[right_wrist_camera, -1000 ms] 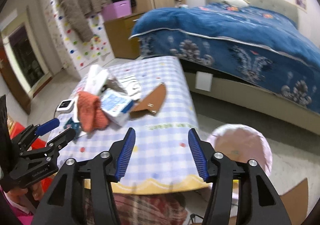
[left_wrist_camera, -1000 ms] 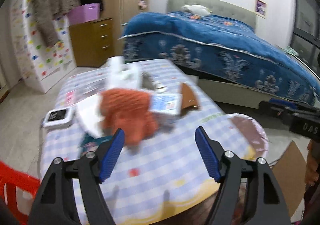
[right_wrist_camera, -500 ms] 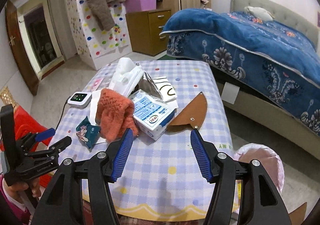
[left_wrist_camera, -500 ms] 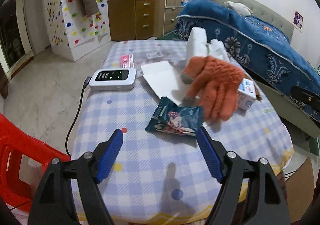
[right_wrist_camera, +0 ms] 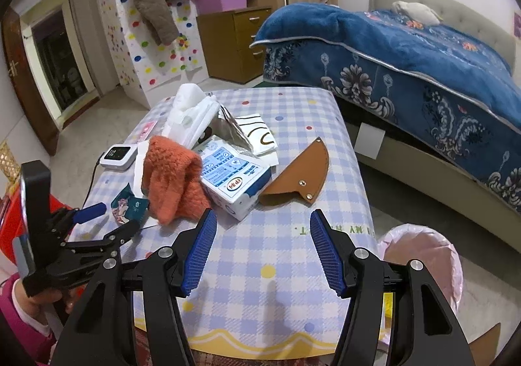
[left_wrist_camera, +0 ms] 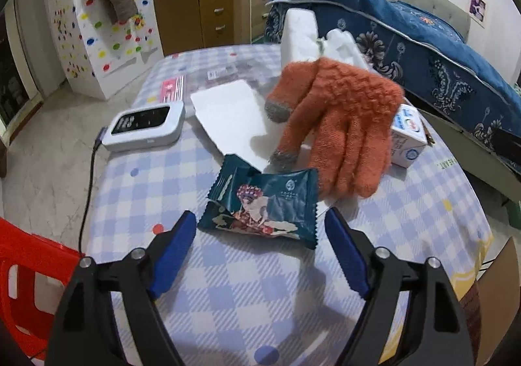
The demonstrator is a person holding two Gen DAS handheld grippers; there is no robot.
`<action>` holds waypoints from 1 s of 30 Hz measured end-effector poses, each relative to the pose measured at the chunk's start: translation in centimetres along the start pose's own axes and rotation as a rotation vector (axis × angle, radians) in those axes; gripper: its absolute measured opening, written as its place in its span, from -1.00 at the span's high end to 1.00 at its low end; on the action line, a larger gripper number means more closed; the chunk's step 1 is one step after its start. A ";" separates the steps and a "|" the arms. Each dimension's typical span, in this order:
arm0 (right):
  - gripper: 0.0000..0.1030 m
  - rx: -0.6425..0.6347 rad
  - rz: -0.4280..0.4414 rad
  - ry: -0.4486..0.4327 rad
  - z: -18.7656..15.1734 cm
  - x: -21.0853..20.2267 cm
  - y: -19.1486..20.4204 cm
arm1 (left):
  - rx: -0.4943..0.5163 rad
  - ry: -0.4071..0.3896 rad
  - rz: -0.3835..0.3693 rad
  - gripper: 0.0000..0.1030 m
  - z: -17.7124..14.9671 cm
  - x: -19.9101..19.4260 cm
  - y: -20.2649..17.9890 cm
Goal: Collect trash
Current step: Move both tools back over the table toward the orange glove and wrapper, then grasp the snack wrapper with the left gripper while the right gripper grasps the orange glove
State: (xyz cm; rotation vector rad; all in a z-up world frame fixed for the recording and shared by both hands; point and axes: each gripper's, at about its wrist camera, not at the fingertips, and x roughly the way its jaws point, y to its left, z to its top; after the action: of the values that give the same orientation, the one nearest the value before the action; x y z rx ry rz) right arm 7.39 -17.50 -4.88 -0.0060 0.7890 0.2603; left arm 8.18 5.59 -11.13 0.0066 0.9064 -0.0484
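The left gripper [left_wrist_camera: 260, 229], spread wide and empty, had moved closer to the teal snack wrapper [left_wrist_camera: 260, 203]; the right gripper [right_wrist_camera: 262, 247] stayed released.

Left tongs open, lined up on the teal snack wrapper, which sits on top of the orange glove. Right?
Not quite. The left tongs are open and lined up on the teal snack wrapper, but it lies flat on the checked tablecloth. The orange glove sits behind it, fingertips reaching its far edge. The left wrist view shows this.
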 end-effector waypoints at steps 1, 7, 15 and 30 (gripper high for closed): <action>-0.17 0.001 0.001 0.000 0.0 0.0 -0.1 | -0.008 0.017 -0.016 -0.16 -0.2 0.3 0.2; -0.17 0.002 0.003 0.010 -0.5 0.1 -0.1 | -0.015 0.020 -0.049 0.85 -0.8 -0.1 0.9; -0.17 0.000 0.008 0.011 -0.9 -0.2 0.1 | -0.037 -0.095 -0.076 0.92 -0.6 -3.6 1.6; -0.03 -0.025 0.005 0.003 -0.3 0.3 0.6 | -0.048 -0.231 -0.105 0.92 0.8 -8.6 2.8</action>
State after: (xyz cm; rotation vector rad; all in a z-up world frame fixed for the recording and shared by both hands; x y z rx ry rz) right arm 7.25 -16.91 -5.29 -0.0278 0.7887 0.2754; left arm 3.62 8.68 -3.94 -0.0895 0.6759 -0.1222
